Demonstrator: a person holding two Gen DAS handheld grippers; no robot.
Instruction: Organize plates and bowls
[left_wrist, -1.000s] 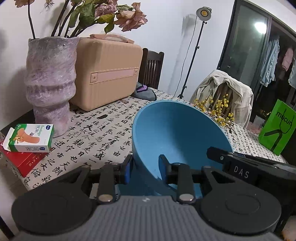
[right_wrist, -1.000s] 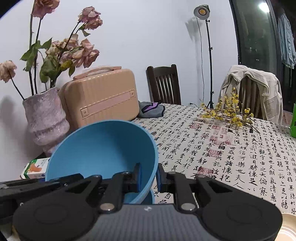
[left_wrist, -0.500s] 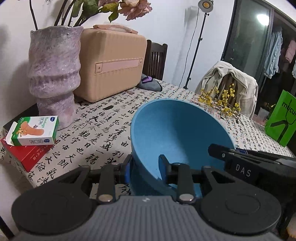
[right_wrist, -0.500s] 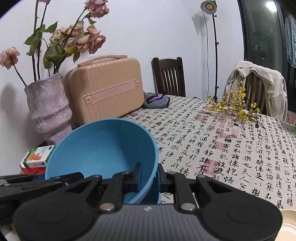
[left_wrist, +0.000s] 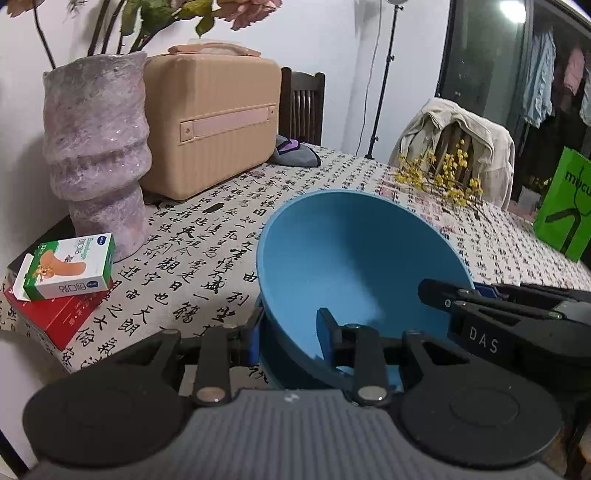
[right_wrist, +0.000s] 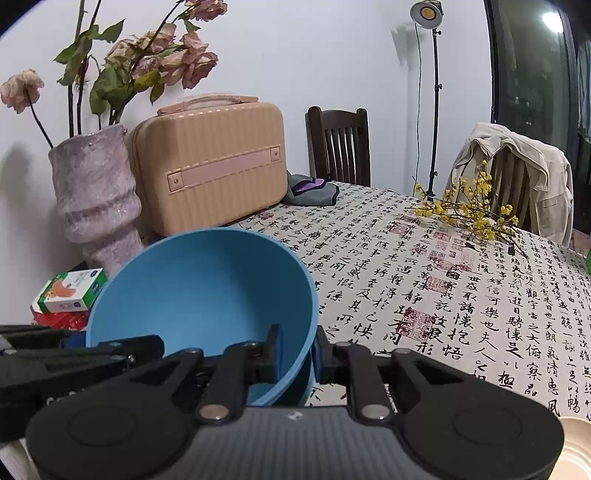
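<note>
A blue bowl (left_wrist: 354, 258) is held tilted just above the patterned table (left_wrist: 207, 236), its opening facing me. My left gripper (left_wrist: 290, 334) is shut on its left rim, one finger inside and one outside. My right gripper (right_wrist: 297, 349) is shut on the right rim of the same bowl (right_wrist: 199, 288). The right gripper's black fingers (left_wrist: 454, 306) show in the left wrist view, reaching the bowl's right edge. A darker blue part sits under the bowl; whether it is a second bowl I cannot tell. A cream plate (right_wrist: 576, 446) peeks in at the bottom right.
Behind the bowl stand a purple vase (left_wrist: 96, 147) with dried roses and a tan suitcase (left_wrist: 210, 125). A green-and-white box (left_wrist: 66, 269) lies on a red box at the table's left edge. Yellow flower sprigs (right_wrist: 469, 210), a grey cloth, chairs and a green bag (left_wrist: 565, 206) lie farther back.
Both views rolled a little, and the suitcase and vase drifted slightly in the frames. The bowl stays clamped between both grippers in the same spot.
</note>
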